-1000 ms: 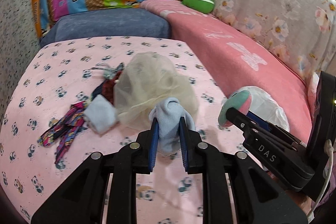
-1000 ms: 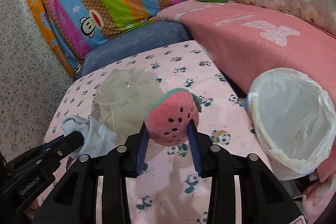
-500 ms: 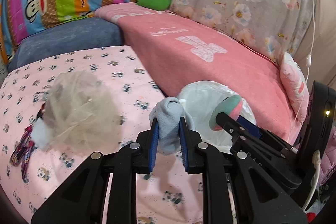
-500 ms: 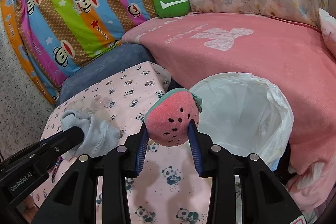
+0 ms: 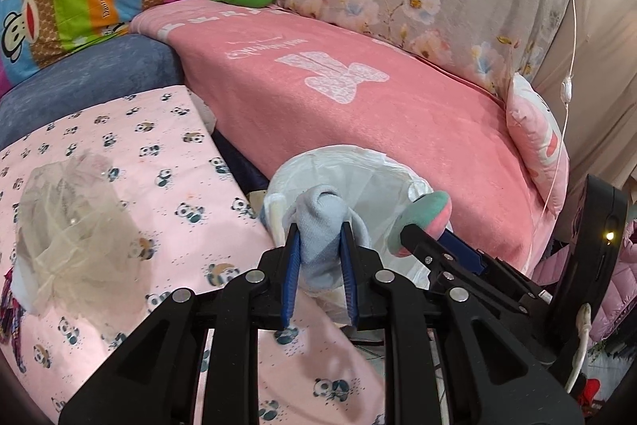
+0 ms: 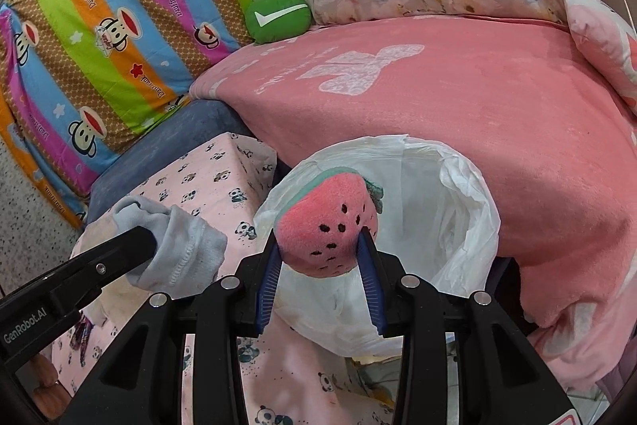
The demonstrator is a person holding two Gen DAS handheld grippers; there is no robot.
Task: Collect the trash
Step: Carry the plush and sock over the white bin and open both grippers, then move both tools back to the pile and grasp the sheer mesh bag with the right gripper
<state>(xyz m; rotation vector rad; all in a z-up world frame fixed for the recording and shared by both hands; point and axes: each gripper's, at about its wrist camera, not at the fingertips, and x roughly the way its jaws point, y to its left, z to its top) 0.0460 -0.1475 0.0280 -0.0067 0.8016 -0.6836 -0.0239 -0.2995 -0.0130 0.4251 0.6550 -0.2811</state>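
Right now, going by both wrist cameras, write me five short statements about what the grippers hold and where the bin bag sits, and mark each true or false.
1. The left gripper is shut on a light blue sock. True.
2. The right gripper holds a green cushion. False: it holds a watermelon plush toy; the green cushion lies on the sofa.
3. The white bin bag stands open, beside the pink blanket. True.
4. The sock already lies inside the bag. False: it is clamped in the left gripper, in front of the bag's mouth.
5. The sheer mesh bundle is in the bin bag. False: it lies on the panda-print sheet.
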